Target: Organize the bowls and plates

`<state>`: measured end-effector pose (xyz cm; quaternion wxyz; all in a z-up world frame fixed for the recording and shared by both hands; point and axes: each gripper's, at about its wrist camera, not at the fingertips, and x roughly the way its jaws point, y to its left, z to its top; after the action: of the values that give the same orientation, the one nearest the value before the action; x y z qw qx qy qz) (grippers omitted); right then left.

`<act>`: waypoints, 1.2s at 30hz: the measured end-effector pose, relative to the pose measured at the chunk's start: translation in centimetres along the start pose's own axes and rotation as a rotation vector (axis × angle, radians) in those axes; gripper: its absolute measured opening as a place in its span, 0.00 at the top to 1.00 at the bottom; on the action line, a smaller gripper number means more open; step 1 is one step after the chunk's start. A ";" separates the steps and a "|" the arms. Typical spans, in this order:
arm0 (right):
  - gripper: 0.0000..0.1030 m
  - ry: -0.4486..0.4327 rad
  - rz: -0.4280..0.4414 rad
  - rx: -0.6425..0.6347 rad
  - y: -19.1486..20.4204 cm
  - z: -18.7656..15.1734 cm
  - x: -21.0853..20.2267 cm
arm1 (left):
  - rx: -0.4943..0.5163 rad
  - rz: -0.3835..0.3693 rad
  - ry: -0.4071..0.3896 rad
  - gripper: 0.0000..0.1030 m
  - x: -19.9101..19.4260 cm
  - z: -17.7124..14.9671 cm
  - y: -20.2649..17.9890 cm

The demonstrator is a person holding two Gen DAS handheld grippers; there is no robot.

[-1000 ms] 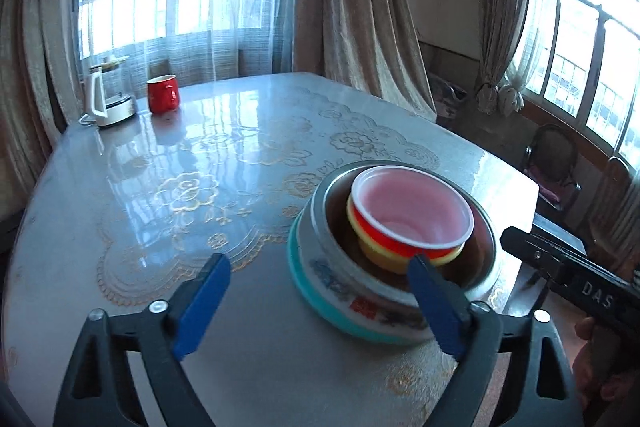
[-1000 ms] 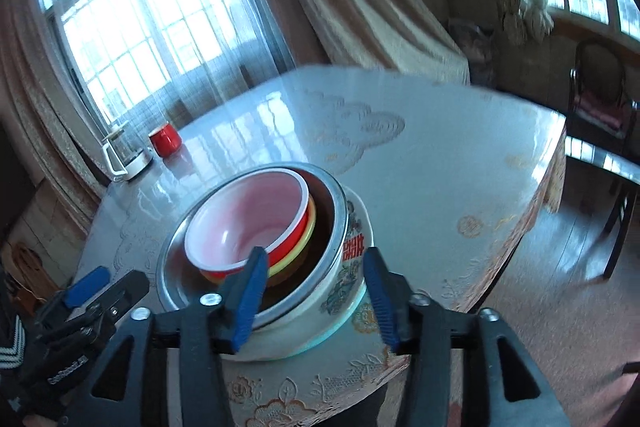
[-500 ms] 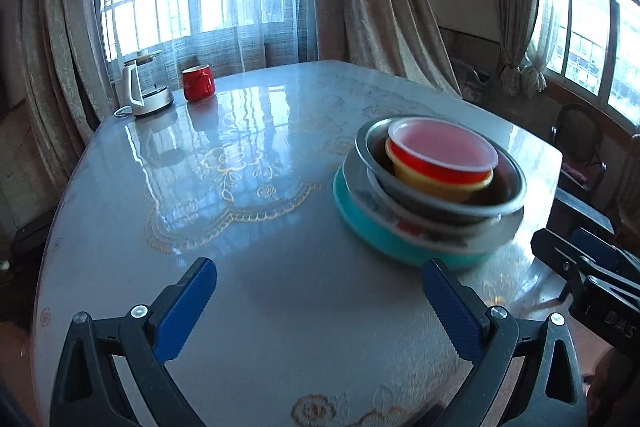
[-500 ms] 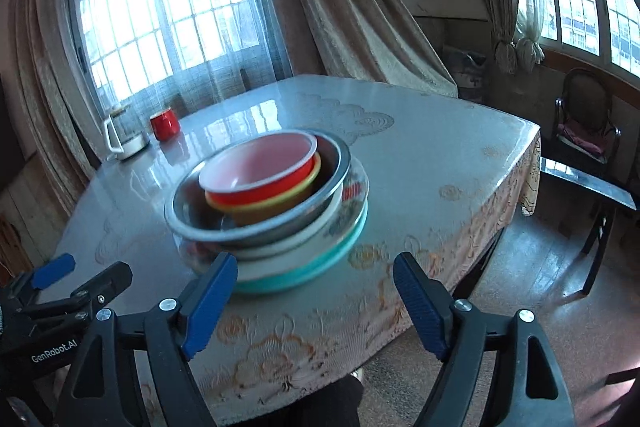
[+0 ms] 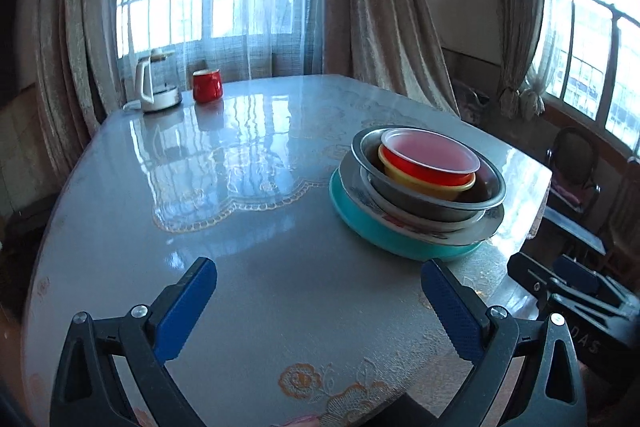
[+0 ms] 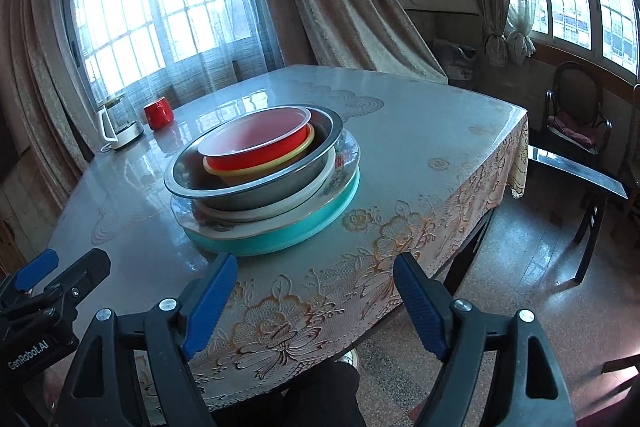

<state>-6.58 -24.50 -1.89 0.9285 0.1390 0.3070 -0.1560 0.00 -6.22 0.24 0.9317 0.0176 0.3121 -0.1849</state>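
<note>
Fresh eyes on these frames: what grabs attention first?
The nested stack near the table's front edge: a red plastic bowl inside a yellow bowl, inside a steel basin, on a white patterned plate over a teal round plate. At the far end, a red mug stands beside a white kettle. Both blue-padded tools, left tool and right tool, are open and empty.

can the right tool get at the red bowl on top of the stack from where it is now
Probably yes. The right tool is open and empty, with only bare tablecloth between it and the stack. The red bowl sits topmost, its rim exposed above the steel bowl, so nothing covers it.
</note>
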 end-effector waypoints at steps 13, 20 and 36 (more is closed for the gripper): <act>0.21 0.014 -0.004 -0.007 0.2 0.0 0.2 | 0.023 0.028 0.021 0.00 0.2 -0.6 -0.6; 0.21 0.023 -0.008 -0.004 0.1 -0.1 0.5 | 0.028 0.026 0.024 0.00 0.2 -0.7 -0.6; 0.21 0.030 -0.009 -0.003 0.1 -0.1 0.5 | 0.063 0.023 0.038 0.00 0.4 -0.8 -1.0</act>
<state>-6.21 -24.47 -2.29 0.9233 0.1384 0.3215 -0.1578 -0.48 -7.21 -0.54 0.9267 0.0538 0.3234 -0.1836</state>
